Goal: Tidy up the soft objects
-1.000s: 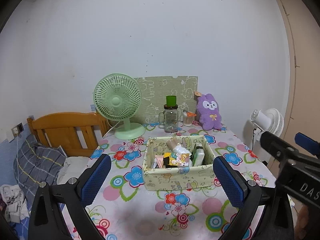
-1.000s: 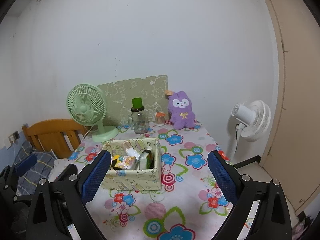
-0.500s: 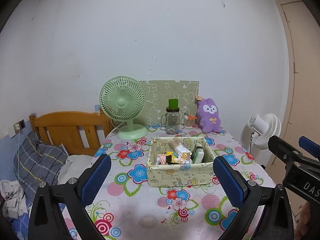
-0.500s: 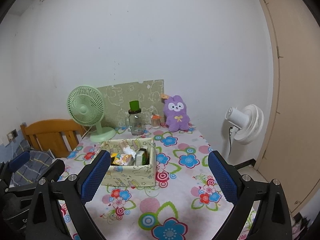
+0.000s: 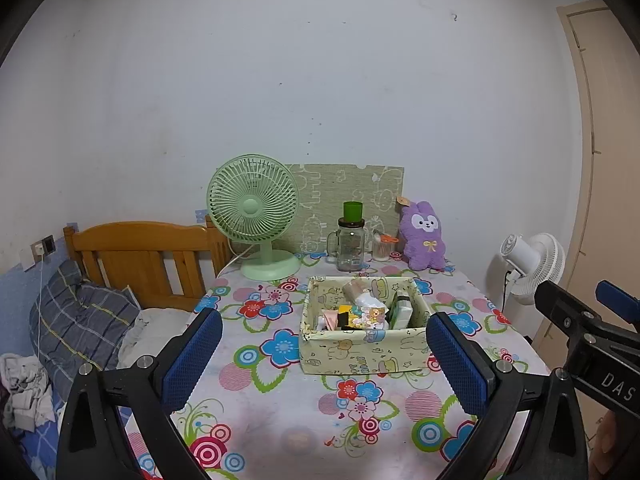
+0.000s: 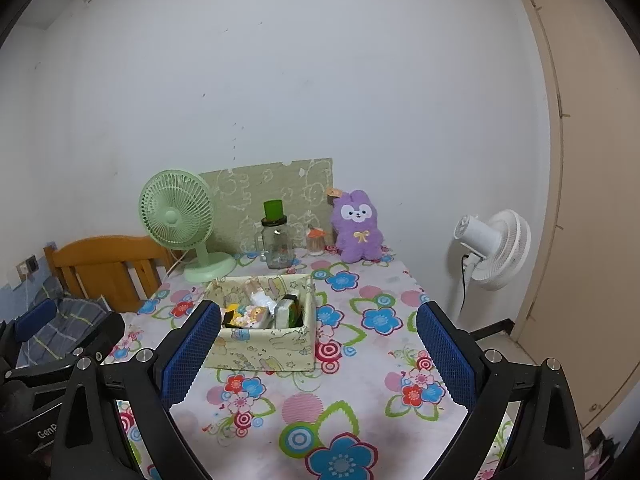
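Observation:
A purple plush rabbit point(image 5: 425, 241) stands upright at the back of the floral table, against the wall; it also shows in the right wrist view point(image 6: 358, 231). A pale yellow fabric box point(image 5: 362, 352) holding several small packets sits mid-table, also seen in the right wrist view point(image 6: 264, 348). My left gripper point(image 5: 324, 356) is open and empty, held above the table's near part, short of the box. My right gripper point(image 6: 318, 354) is open and empty, to the right of the left one.
A green desk fan point(image 5: 256, 212), a glass jar with a green lid point(image 5: 351, 246) and a small jar point(image 5: 382, 247) stand at the back. A wooden bed headboard point(image 5: 144, 256) and bedding lie left. A white floor fan point(image 6: 494, 248) and a door point(image 6: 592, 200) are right.
Both grippers have drawn back and up from the table, so the box and the plush look smaller and farther. Both jaws stay open and empty.

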A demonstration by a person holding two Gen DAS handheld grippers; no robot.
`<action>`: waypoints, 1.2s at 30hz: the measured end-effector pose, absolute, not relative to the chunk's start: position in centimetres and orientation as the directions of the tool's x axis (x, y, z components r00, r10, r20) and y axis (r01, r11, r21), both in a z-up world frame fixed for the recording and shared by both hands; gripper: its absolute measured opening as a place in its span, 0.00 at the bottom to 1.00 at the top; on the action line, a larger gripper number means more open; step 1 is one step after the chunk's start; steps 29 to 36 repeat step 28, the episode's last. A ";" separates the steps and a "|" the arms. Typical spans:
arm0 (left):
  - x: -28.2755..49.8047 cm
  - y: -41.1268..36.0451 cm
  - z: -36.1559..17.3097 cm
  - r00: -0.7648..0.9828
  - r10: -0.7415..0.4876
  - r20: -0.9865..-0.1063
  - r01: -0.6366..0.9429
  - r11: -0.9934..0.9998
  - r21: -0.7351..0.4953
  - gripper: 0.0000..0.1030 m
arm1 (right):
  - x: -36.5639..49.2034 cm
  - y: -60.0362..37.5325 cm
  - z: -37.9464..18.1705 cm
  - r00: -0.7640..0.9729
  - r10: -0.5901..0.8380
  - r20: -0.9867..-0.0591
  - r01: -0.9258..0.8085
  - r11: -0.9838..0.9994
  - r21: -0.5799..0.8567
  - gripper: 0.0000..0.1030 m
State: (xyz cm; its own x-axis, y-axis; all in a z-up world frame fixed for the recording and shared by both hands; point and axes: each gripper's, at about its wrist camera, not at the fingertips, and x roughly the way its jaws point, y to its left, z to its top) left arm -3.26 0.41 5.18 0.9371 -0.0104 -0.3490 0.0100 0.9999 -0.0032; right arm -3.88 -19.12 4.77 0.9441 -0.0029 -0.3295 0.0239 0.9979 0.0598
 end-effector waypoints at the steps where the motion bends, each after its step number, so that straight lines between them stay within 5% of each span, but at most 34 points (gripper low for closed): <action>1: -3.3 0.4 5.2 0.937 -0.010 -0.349 0.010 1.000 -0.003 1.00 | -3.8 -19.1 4.7 0.943 -0.003 -0.331 0.024 0.998 0.060 0.97; 36: -2.2 0.5 4.9 0.928 -0.014 -0.372 0.010 1.000 -0.015 1.00 | -2.8 -19.2 4.1 0.937 -0.005 -0.350 0.030 0.997 0.066 0.97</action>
